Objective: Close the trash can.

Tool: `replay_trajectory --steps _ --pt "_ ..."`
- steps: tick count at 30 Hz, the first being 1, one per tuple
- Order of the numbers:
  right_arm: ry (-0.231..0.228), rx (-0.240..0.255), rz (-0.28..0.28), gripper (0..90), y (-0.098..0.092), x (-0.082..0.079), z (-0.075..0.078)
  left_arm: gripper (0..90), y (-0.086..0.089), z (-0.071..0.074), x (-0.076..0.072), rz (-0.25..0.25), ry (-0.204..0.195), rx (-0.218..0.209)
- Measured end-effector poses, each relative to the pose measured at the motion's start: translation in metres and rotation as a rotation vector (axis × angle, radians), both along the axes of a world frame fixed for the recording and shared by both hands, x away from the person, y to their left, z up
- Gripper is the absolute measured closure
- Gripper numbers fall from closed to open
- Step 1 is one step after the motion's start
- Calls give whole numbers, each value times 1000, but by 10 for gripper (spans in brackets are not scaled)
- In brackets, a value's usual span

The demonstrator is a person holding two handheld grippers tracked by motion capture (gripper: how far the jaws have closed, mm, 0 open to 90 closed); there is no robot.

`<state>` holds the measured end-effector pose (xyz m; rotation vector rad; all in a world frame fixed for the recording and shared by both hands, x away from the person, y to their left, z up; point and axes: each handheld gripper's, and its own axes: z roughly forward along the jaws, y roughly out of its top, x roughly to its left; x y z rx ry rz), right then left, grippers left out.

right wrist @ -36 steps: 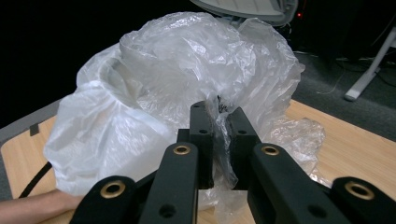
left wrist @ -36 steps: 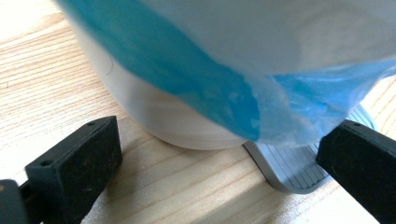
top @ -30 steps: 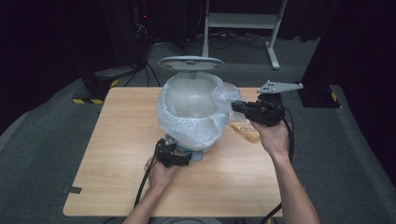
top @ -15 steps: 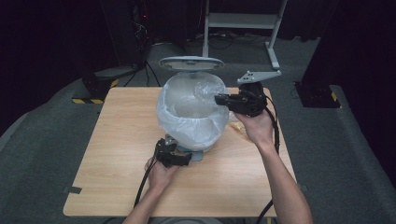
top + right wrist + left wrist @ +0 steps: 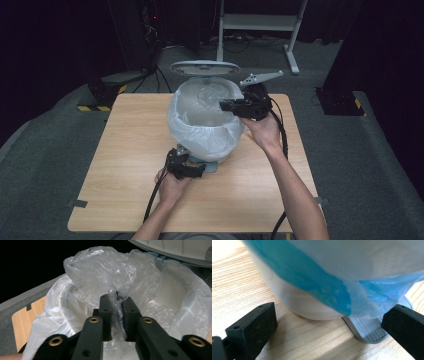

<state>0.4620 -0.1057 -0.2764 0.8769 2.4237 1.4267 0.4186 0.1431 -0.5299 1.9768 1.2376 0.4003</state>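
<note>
since the earlier frames the right gripper (image 5: 226, 105) had travelled leftward from beside the bin to above its mouth, a fold of the liner coming with it, while the left gripper (image 5: 199, 171) had kept its place by the base.

from the high view, a white pedal bin (image 5: 202, 125) stood mid-worktop (image 5: 125, 150), its lid (image 5: 205, 67) raised at the far side and a translucent bin liner (image 5: 200, 132) draped over the rim. the right gripper hung over the opening, the left sat low at the bin's near foot.

through the left gripper view, the jaws stood wide apart with nothing pressed between them, on either side of the bin's lower wall (image 5: 294, 302); the liner's blue-tinted edge (image 5: 324, 290) hung down in front, and the grey ribbed pedal (image 5: 367, 330) lay on the wood just beside the right-hand jaw.

through the right gripper view, the jaws had just been easing apart yet a bunched pleat of liner (image 5: 116, 300) sat pinched between them, lifted above the bin's hollow, with the lid's underside (image 5: 175, 248) overhead.
</note>
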Motion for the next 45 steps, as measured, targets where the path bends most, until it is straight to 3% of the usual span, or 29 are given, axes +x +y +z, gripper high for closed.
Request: replay_trajectory --steps 6,11,34,45 --pt "14 14 -21 556 5 8 -6 2 0 0 0 1 -2 1" --pt "-8 11 -43 467 6 6 -5 2 0 0 0 -1 2 -3" --pt "-61 108 -99 407 -34 -11 -12 1 1 0 0 6 -8 -9" --pt "-88 152 -144 414 -62 -25 -27 0 0 0 0 4 -2 2"
